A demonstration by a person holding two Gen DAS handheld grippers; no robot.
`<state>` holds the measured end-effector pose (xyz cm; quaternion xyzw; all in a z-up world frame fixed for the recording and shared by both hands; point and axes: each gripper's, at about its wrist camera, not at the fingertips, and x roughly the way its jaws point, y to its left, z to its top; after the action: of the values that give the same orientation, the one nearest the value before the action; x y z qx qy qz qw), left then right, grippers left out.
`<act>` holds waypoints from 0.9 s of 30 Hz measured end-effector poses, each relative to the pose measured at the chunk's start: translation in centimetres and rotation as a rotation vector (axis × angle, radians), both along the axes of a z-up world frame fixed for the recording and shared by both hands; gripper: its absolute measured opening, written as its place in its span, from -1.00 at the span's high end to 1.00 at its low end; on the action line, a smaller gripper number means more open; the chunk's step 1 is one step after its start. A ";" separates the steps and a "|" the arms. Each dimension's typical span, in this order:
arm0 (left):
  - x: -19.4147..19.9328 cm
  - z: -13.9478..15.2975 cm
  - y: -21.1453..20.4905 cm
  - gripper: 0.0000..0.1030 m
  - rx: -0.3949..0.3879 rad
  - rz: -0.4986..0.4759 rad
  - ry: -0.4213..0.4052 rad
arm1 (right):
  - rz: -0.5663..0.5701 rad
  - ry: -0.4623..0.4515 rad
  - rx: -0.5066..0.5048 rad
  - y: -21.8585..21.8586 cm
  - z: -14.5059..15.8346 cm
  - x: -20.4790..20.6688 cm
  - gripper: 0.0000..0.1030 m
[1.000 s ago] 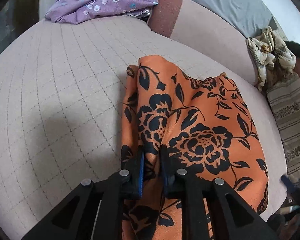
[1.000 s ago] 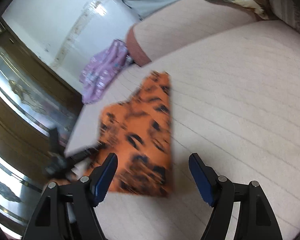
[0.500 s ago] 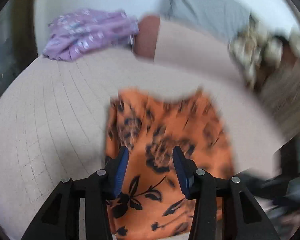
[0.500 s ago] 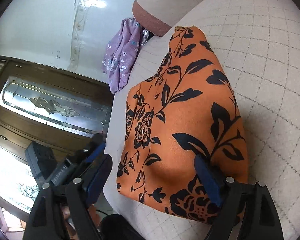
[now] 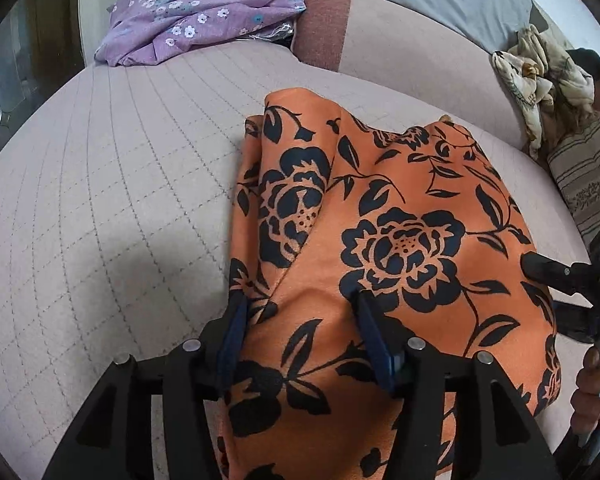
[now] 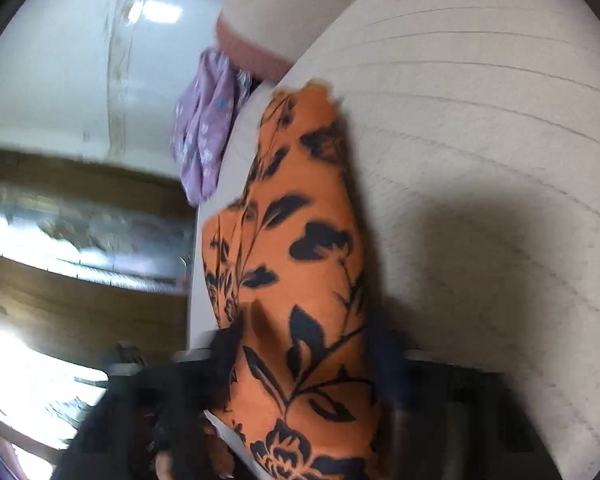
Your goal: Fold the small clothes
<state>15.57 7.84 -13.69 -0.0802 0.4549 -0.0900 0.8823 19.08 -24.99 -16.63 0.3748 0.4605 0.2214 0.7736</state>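
Our left gripper (image 5: 300, 334) stands wide, its pads straddling a raised ridge of the orange floral garment (image 5: 384, 216) without pinching it. Our right gripper (image 6: 304, 364) is blurred; cloth lies between its pads, but we cannot tell whether it clamps. The garment lies partly folded on the quilted couch seat (image 5: 112, 184), presumably spread flat for the next fold.
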 end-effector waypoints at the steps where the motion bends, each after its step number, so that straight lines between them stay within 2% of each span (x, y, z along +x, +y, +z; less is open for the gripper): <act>1: -0.1 -0.1 0.0 -0.18 0.001 -0.001 -0.006 | 0.003 -0.026 -0.063 0.7 0.5 -0.2 0.21; 2: -0.2 -0.3 0.0 -0.19 0.001 -0.001 -0.008 | 0.003 -0.018 -0.166 1.3 0.3 -0.1 0.23; 3: -1.5 0.0 -0.2 -0.19 0.004 -0.002 -0.013 | 0.005 -0.002 -0.219 1.6 -0.2 0.0 0.24; 4: -1.5 0.0 -0.1 -0.19 -0.001 -0.001 -0.014 | 0.005 0.003 -0.210 1.5 -0.6 0.0 0.24; 6: -1.4 -0.1 0.2 -0.19 -0.024 -0.001 -0.010 | 0.018 -0.004 -0.172 1.3 0.6 -0.1 0.11; 8: -1.5 -0.2 0.2 -0.19 -0.030 -0.003 -0.014 | 0.009 -0.035 -0.128 0.7 2.2 -0.4 -0.24; 10: -1.3 -0.3 -0.1 -0.20 -0.024 -0.002 -0.019 | -0.044 -0.078 -0.080 -0.6 3.4 0.0 -0.28; 11: -1.2 -0.3 -0.1 -0.20 -0.025 -0.002 -0.019 | -0.087 -0.079 -0.040 -1.6 3.3 0.7 -0.39; 12: -1.3 -0.3 -0.1 -0.20 -0.030 -0.002 -0.017 | -0.108 -0.065 -0.020 -1.9 3.1 1.7 -0.42; 13: -1.3 -0.3 -0.1 -0.20 -0.033 -0.002 -0.017 | -0.110 -0.024 0.004 -2.2 2.1 3.1 -0.41; 14: -1.3 -0.3 -0.2 -0.20 -0.033 -0.004 -0.019 | -0.077 0.036 0.021 -1.8 0.8 4.6 -0.30; 15: -1.5 -0.4 -0.1 -0.20 -0.030 -0.005 -0.020 | -0.036 0.074 0.028 -1.0 0.0 5.5 -0.02; 16: -1.6 -0.5 0.0 -0.20 -0.033 -0.005 -0.024 | 0.015 0.070 -0.018 0.4 0.2 6.0 0.18; 17: -1.6 -0.5 0.1 -0.20 -0.040 -0.004 -0.026 | 0.025 0.017 -0.108 1.6 1.6 5.8 0.21; 18: -1.7 -0.5 0.2 -0.22 -0.043 -0.005 -0.029 | 0.022 -0.025 -0.136 2.0 2.6 5.5 0.25; 19: -1.7 -0.6 0.0 -0.26 -0.040 -0.007 -0.032 | 0.004 -0.030 -0.160 2.0 2.7 5.3 0.26; 21: -1.7 -0.5 -0.3 -0.27 -0.026 -0.009 -0.035 | -0.024 0.040 -0.252 1.9 0.8 5.8 0.20; 22: -1.7 -0.4 -0.2 -0.27 -0.032 -0.008 -0.034 | -0.019 0.034 -0.230 1.7 0.3 5.6 0.17; 25: -2.4 0.9 0.4 -0.23 -0.054 0.024 -0.024 | -0.047 0.024 -0.178 0.8 1.8 4.1 -0.26; 27: -3.7 2.4 0.6 -0.22 -0.054 0.036 -0.063 | -0.040 -0.043 -0.171 -0.1 4.2 1.6 -0.26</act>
<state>11.83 8.42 -11.26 -0.1092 0.4227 -0.0885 0.8953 20.64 -25.10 -12.47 0.3114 0.4534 0.1738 0.8168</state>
